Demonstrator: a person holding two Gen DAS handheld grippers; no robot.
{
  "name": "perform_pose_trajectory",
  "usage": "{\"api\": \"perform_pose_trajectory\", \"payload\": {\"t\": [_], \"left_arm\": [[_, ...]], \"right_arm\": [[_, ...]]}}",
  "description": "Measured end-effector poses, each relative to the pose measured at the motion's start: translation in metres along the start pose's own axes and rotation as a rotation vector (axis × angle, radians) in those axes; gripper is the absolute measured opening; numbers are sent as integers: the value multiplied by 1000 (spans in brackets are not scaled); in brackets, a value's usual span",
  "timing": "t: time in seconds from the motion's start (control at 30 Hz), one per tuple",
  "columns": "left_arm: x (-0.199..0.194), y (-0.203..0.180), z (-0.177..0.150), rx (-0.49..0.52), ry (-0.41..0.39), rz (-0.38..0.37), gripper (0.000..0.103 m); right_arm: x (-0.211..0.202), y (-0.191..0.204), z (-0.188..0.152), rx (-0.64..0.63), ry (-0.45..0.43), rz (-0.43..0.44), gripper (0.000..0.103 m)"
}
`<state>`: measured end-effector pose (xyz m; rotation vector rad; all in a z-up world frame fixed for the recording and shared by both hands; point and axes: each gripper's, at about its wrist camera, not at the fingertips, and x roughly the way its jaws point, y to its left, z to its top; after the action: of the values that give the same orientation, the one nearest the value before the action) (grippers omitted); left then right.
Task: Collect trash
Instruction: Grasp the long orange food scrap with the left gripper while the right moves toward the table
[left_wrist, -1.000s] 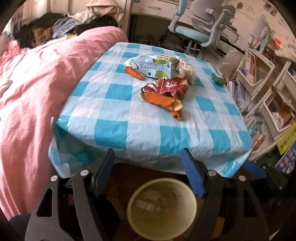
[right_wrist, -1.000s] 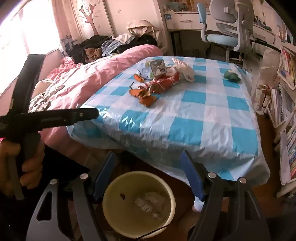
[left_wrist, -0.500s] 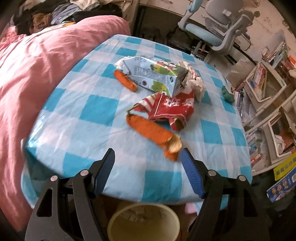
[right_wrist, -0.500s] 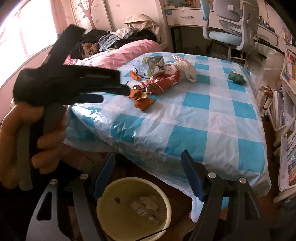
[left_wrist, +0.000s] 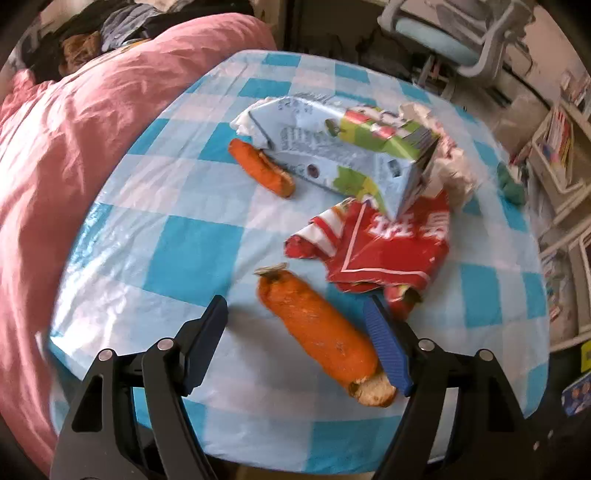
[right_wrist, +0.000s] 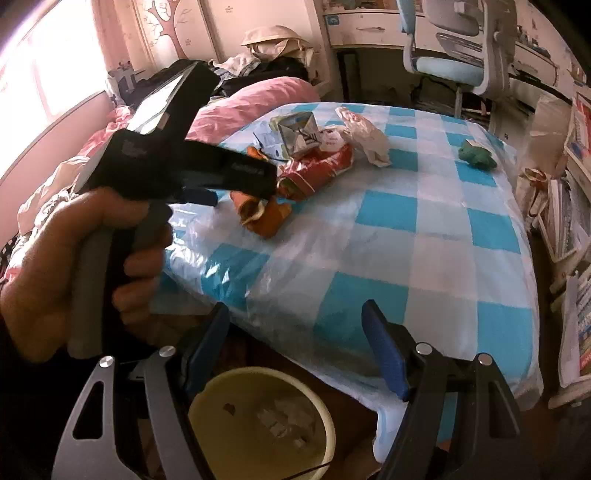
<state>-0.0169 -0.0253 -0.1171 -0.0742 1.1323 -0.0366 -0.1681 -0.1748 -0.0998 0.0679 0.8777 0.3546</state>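
The left tool (left_wrist: 295, 325) hangs over the near part of the checked surface (left_wrist: 192, 243) with its jaws wide apart, gripping nothing. A long orange peel or wrapper (left_wrist: 317, 328), hard to tell which, lies slantwise between the jaws, its far end pointing away and its near end touching or just beside the right blue pad. Just beyond it lies a crumpled red snack bag (left_wrist: 384, 243), and past that a flattened drink carton (left_wrist: 340, 147) with a smaller orange scrap (left_wrist: 262, 168) at its left side. The right tool (right_wrist: 295, 347) is also wide and empty, held off the surface's near edge above a yellow bin (right_wrist: 258, 417) that holds some scraps, well apart from the trash.
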Motion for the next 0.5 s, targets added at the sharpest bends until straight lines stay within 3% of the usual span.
{"api": "perform_pose_trajectory", "payload": {"t": [0.23, 0.5], "left_arm": [[6, 15, 12, 167, 106, 46, 73], [-2, 30, 16, 131, 84, 10, 73]], "right_arm": [[18, 6, 17, -13, 9, 27, 71], [31, 8, 39, -9, -8, 20, 71]]}}
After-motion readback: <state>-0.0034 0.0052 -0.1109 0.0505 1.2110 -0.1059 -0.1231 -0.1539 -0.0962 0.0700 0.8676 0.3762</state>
